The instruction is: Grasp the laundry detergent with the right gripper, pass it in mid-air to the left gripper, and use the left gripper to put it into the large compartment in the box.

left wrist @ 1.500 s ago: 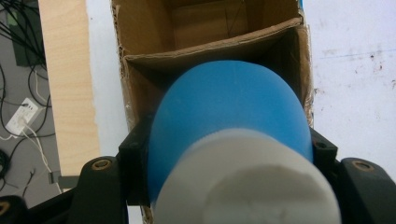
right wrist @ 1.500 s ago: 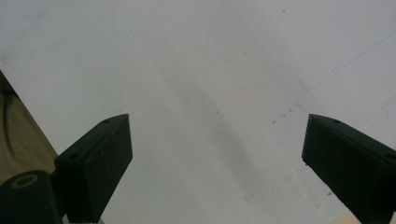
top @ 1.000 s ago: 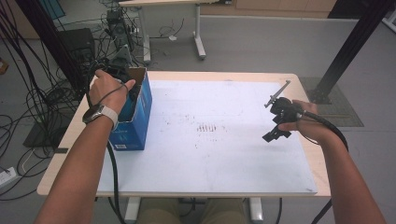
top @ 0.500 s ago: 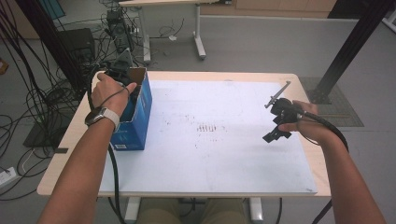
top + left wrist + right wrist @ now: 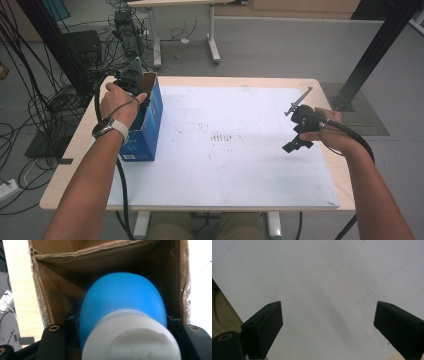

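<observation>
A blue cardboard box (image 5: pixel 150 120) stands open at the table's left edge. My left gripper (image 5: pixel 131 80) reaches down into it. In the left gripper view its jaws are shut on a blue bottle (image 5: pixel 122 295) with a white cap (image 5: pixel 130 340), inside the box's brown walls (image 5: pixel 55 297). The left gripper (image 5: pixel 123 322) holds the bottle by its sides, just above the cap. My right gripper (image 5: pixel 296 140) hovers over the right part of the white mat (image 5: pixel 225 165). The right gripper (image 5: pixel 327 322) is open, with nothing but bare mat (image 5: pixel 324 277) between its pads.
The mat covers most of the wooden table (image 5: pixel 65 165). Tangled cables (image 5: pixel 45 110) lie on the floor to the left. Another desk's legs (image 5: pixel 212 40) stand behind, and a black post (image 5: pixel 375 50) rises at the far right.
</observation>
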`<state>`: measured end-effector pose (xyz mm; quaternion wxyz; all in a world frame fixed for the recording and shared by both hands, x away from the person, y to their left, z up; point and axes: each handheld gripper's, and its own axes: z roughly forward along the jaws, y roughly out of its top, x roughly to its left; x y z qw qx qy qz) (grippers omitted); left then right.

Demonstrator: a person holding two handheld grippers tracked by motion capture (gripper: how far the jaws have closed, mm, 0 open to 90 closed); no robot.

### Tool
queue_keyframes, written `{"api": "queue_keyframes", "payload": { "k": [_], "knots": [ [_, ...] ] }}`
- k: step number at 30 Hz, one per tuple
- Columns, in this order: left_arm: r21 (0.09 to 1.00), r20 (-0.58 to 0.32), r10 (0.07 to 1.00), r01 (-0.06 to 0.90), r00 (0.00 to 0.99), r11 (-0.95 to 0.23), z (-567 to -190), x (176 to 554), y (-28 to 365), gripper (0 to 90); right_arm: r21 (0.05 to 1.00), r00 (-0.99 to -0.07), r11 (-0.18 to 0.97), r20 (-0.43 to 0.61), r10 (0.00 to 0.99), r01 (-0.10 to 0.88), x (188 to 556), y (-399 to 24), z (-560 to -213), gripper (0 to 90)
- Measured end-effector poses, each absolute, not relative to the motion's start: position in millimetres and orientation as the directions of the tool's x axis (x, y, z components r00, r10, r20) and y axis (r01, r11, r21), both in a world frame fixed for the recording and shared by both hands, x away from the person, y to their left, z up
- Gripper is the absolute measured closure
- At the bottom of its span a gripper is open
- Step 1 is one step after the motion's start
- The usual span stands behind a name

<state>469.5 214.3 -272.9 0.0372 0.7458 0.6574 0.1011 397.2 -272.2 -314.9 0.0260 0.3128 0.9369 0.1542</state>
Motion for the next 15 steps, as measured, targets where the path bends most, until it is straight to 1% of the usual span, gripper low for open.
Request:
{"api": "queue_keyframes", "payload": {
  "k": [4, 5, 15],
  "knots": [
    [0.179, 0.109, 0.987, 0.974, 0.119, -0.137, -278.6, 469.6, 215.5, 37.5, 0.305, -0.803, 0.756, 0.050, 0.594, 0.579, 397.0, -272.6, -316.5, 8.4],
    [0.188, 0.106, 0.987, 0.973, 0.117, -0.136, -279.2, 469.2, 216.3, 37.6, 0.307, -0.802, 0.754, 0.051, 0.596, 0.580, 396.8, -273.0, -316.8, 8.4],
    [0.186, 0.093, 0.989, 0.974, 0.113, -0.129, -279.5, 469.7, 219.1, 37.5, 0.304, -0.799, 0.753, 0.051, 0.599, 0.584, 396.9, -273.1, -317.2, 8.4]
  ]
}}
